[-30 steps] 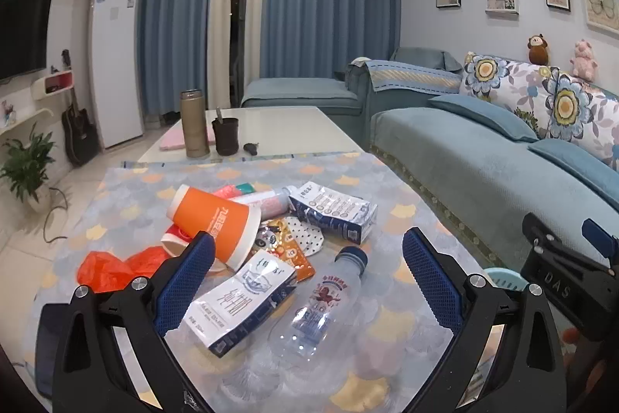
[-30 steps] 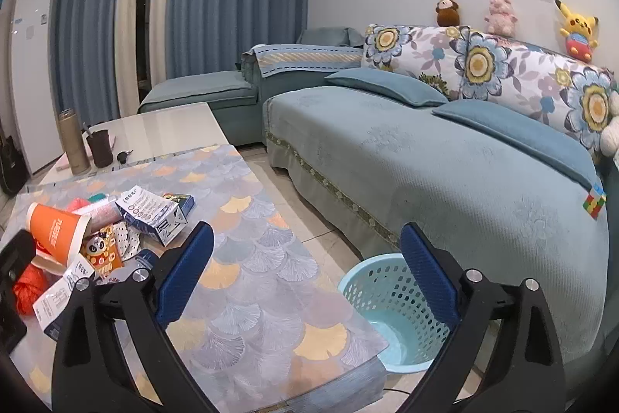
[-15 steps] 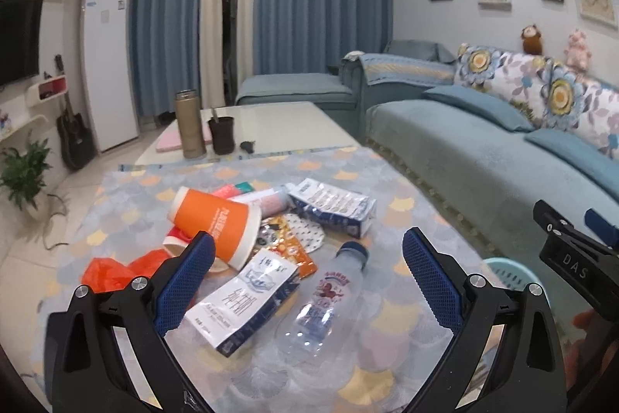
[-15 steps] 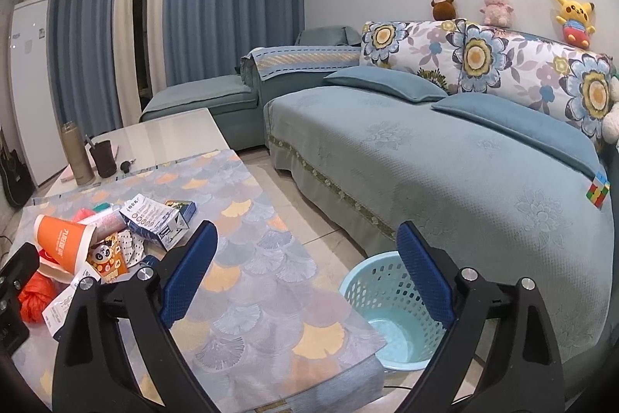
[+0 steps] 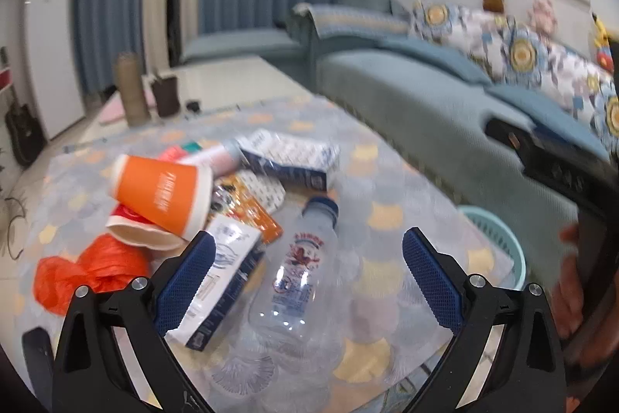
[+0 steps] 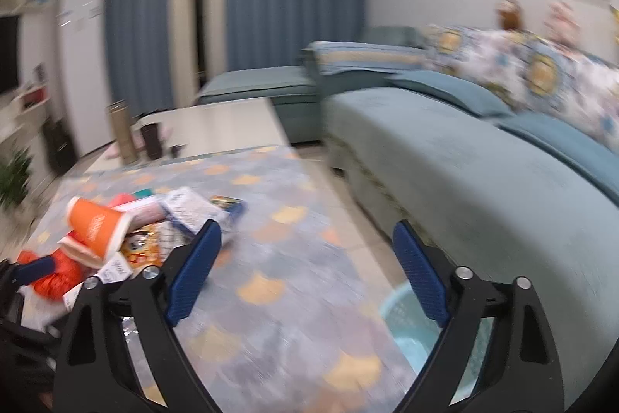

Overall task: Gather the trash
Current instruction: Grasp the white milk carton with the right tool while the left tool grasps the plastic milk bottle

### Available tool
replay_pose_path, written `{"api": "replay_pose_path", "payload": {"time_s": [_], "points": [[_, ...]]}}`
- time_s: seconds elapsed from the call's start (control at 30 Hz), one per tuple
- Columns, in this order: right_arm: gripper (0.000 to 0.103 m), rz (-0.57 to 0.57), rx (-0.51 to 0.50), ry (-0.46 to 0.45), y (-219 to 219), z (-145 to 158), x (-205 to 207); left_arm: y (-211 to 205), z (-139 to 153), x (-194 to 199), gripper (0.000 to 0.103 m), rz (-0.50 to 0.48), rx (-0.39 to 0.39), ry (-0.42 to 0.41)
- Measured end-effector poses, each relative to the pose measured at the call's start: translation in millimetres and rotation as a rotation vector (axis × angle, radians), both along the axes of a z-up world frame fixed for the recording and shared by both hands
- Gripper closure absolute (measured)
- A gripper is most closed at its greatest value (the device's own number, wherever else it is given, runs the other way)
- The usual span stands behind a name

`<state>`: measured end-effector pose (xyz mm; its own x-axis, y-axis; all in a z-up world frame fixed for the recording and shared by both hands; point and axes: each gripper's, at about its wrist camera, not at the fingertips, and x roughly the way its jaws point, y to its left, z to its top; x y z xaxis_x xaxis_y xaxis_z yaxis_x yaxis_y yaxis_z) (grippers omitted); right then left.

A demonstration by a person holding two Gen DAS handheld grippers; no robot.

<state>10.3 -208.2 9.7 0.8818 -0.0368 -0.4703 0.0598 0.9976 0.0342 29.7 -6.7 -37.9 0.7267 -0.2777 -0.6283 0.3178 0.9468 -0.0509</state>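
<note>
Between our left gripper's [image 5: 307, 281] wide-spread blue pads lies a clear bottle [image 5: 300, 273] on its side, blue cap pointing away from us; the pads hold nothing and we cannot tell whether they touch it. Just left of the bottle, partly behind the left pad, lies a white-and-blue carton [image 5: 220, 293]. Beyond it an orange cup [image 5: 162, 194] lies tipped over on a red-and-white cup [image 5: 143, 231], with an orange bag [image 5: 89, 271] crumpled to their left. A snack wrapper [image 5: 247, 204] sits between the orange cup and the bottle, and a blue-and-white box [image 5: 290, 157] lies behind it, next to a pink tube [image 5: 211, 157]. All of this rests on the patterned tablecloth [image 5: 387, 188]. A light blue basket [image 5: 493, 239] stands on the floor off the table's right edge, beside the sofa [image 5: 425, 111]. At the table's far end stand a flask [image 5: 131, 91] and a dark cup [image 5: 166, 95].

Our right gripper [image 6: 307, 271] is likewise spread wide and empty, held above the tablecloth [image 6: 271, 250] to the right of the pile. In its blurred view we see the orange cup [image 6: 96, 223], the box [image 6: 189, 208] and the bag [image 6: 58, 273] to the left, and the basket [image 6: 402, 328] low on the right, partly behind the right finger, next to the sofa [image 6: 464, 161].
</note>
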Motion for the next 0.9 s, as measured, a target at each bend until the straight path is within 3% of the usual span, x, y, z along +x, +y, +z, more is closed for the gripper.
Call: {"api": "replay_pose_path", "payload": {"time_s": [0.1, 0.23, 0.43, 0.9], "points": [[0.031, 0.126, 0.028, 0.016, 15, -1, 35, -3, -11, 19, 0.011, -0.045, 0.018, 0.076], [0.031, 0.261, 0.045, 0.077, 37, -13, 87, 1, -31, 37, 0.013, -0.033, 0.009, 0.153], [0.031, 0.348, 0.063, 0.175, 61, -49, 143, 2, -60, 52, 0.019, 0.002, 0.046, 0.212], [0.025, 0.47, -0.032, 0.349, 101, -101, 198, -21, -69, 59, 0.022, -0.021, 0.145, 0.204]]}}
